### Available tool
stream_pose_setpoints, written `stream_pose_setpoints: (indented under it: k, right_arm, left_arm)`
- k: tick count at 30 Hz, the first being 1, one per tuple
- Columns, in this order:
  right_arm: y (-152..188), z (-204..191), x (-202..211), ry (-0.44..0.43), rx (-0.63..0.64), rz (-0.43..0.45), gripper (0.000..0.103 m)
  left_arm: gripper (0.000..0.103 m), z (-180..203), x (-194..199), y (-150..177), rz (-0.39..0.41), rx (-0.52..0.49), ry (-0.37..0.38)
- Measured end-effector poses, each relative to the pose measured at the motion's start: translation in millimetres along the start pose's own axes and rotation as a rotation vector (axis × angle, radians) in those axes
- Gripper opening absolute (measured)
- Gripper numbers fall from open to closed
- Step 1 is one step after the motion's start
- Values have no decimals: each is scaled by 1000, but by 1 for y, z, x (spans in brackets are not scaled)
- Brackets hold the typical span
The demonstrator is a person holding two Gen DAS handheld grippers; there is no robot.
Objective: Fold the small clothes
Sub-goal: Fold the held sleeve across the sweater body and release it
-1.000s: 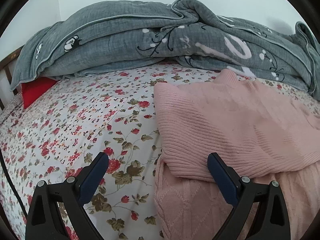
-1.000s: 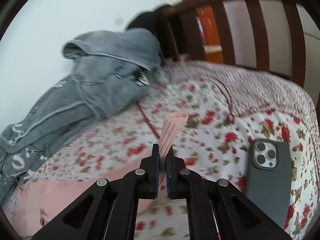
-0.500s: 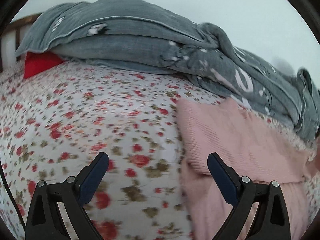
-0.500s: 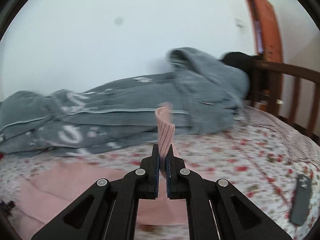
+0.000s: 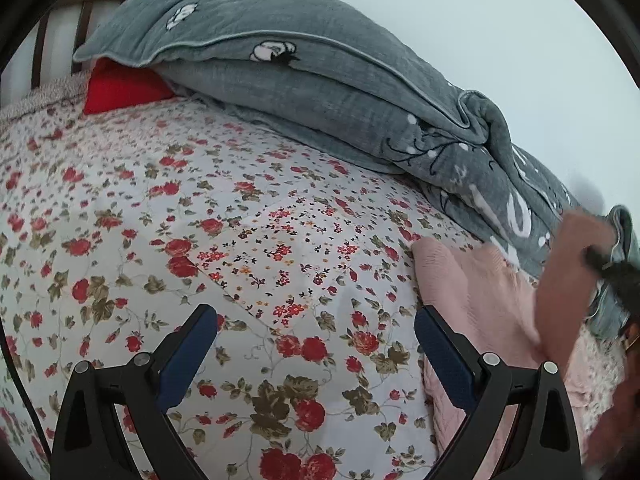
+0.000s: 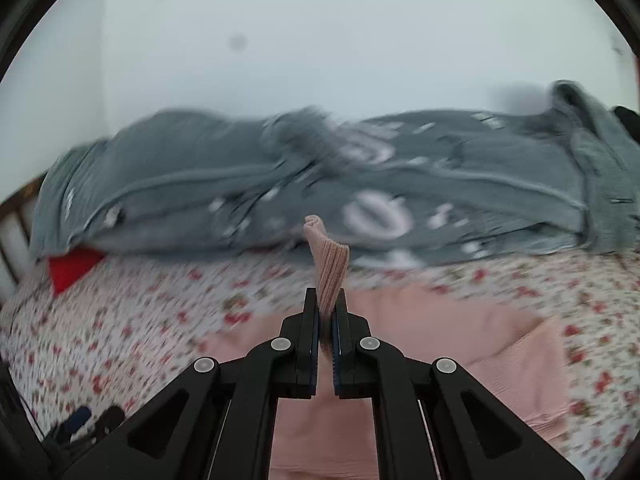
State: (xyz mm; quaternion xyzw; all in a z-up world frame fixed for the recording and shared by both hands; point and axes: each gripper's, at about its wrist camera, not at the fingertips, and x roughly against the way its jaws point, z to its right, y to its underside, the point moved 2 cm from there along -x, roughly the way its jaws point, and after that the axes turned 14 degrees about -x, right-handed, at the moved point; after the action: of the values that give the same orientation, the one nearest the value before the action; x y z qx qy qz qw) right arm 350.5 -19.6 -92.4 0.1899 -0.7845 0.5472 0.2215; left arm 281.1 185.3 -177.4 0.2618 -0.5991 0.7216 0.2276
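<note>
My right gripper (image 6: 326, 312) has its fingers pinched tight on a ribbed cuff of the pink sweater (image 6: 460, 332), the cuff standing up between them at 12 o'clock. My left gripper (image 5: 316, 344) has its fingers spread wide, holding nothing, above the floral bedsheet (image 5: 200, 220). The sweater lies on the bed at 3 o'clock from my left fingers, soft knit, partly folded. A rumpled grey quilt (image 5: 320, 92) runs along the wall behind it.

Pink ribbed sweater (image 6: 500, 344), red-rose floral white bedsheet (image 5: 200, 220), grey white-flowered quilt (image 5: 300, 80).
</note>
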Motion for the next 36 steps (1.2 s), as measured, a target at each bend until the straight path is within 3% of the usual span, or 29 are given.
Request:
stream_pose_setpoints:
  k: [7,12,16,19,23,28,32,36]
  right_arm:
    - [44,-22,-45,-42,-10,-183,6]
    - [59,-17,-51,-100,-52,-284,7]
    - [75,-21,-59,-150,-16,-389,19]
    - [83,-20,-54,-170,38,-438,19]
    - [70,4,-16,-183,93,-361,20]
    - [41,65,25,-21,170,-183,32]
    - [27,131,37,111,186,-115,33]
    - [26,179,37,163,161,-113,33]
  left_arm:
    - [100,7,-6,2,-32,-60,-6]
    - [100,4,-10,3,-50,-13,22]
    - [100,0,-14,4,-59,23,27]
    - [100,4,-15,3,-55,-7,0]
    - [100,15,-15,2,-38,-29,27]
    - [96,44,-18,0,-34,-81,156]
    - [81,73,-19,0,-12,-102,289]
    - [59,106,-29,6,-27,-139,392]
